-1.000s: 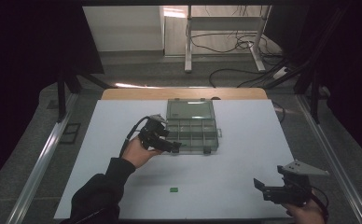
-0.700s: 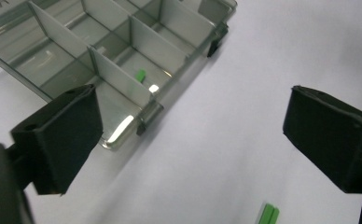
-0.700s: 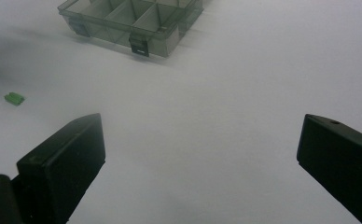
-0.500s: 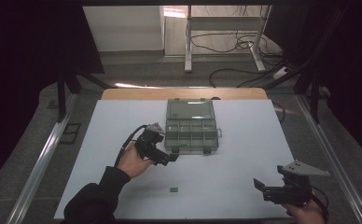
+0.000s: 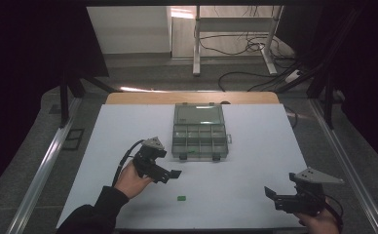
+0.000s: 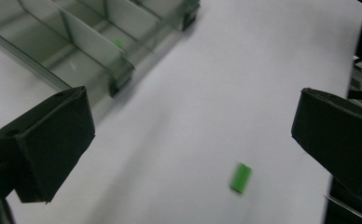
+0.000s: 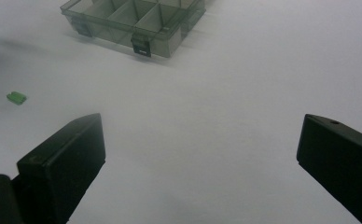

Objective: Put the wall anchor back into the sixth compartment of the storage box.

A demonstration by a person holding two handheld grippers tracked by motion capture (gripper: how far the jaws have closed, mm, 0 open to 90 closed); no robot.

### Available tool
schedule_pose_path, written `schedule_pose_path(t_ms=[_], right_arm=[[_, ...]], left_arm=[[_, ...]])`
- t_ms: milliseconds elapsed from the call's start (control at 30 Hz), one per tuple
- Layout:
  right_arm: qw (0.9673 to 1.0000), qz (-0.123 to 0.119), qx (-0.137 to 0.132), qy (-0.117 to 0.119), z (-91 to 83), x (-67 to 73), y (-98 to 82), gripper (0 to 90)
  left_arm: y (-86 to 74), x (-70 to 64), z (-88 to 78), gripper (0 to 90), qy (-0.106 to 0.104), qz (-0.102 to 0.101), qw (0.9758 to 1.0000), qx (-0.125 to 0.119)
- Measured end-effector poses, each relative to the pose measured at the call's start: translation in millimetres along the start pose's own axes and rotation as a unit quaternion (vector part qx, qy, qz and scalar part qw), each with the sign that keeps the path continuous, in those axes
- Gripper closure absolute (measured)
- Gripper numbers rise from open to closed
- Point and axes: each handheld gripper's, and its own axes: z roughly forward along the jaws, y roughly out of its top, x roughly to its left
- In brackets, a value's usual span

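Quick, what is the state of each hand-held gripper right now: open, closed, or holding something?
Left hand-held gripper: open, holding nothing; its jaws have just been opening, and the small green piece lies on the table ahead.
Right hand-held gripper: open, holding nothing.

Gripper [image 7: 200, 154] wide (empty) — organizer box [image 7: 137, 21], green piece [image 7: 17, 97]

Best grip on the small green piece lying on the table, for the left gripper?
The green piece lies flat, alone on the white table, a short block. Come straight down with the open left gripper, jaws across its short width, closing on the two long sides.
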Motion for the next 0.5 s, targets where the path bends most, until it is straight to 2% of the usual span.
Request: schedule_pose_path(t_ms=[133, 200, 267, 300, 333, 367, 400, 467, 500], right_arm=[[1.0, -0.001, 0.0, 0.0, -0.1, 0.3, 0.0, 1.2], [1.0, -0.001, -0.001, 0.0, -0.3, 0.3, -0.1, 1.2], [1.0, -0.001, -0.001, 0.0, -0.3, 0.3, -0.1, 1.2], [1.0, -0.001, -0.001, 0.0, -0.1, 0.2, 0.0, 1.2], [1.0, -0.001, -0.001, 0.0, -0.1, 0.2, 0.0, 1.2], [1.0, -0.001, 0.0, 0.001, 0.2, 0.4, 0.1, 1.2], [1.0, -0.001, 0.0, 0.001, 0.2, 0.4, 0.1, 1.2], [1.0, -0.001, 0.0, 0.001, 0.3, 0.6, 0.3, 1.2], [1.0, -0.001, 0.0, 0.001, 0.3, 0.7, 0.3, 1.2]], left_arm=[[-4.6, -10.2, 0.6, 0.0, 0.017, 0.009, 0.9995, 0.025], [-8.2, -12.8, 0.5, 0.3, 0.022, 0.006, 0.9992, 0.032], [-12.0, -13.7, 0.7, 4.5, 0.027, 0.004, 0.9989, 0.037], [-14.4, -13.9, 0.9, 11.5, 0.027, 0.005, 0.9988, 0.04], [-16.6, -14.2, 1.5, 11.5, 0.027, 0.007, 0.9987, 0.042], [-18.7, -14.8, 2.4, 16.9, 0.031, 0.01, 0.9985, 0.044], [-20.6, -15.4, 3.7, 16.9, 0.034, 0.015, 0.9982, 0.047], [-23.8, -17.2, 7.6, 24.5, 0.036, 0.023, 0.9977, 0.053], [-25.8, -20.1, 13.0, 27.8, 0.036, 0.036, 0.9966, 0.064]])
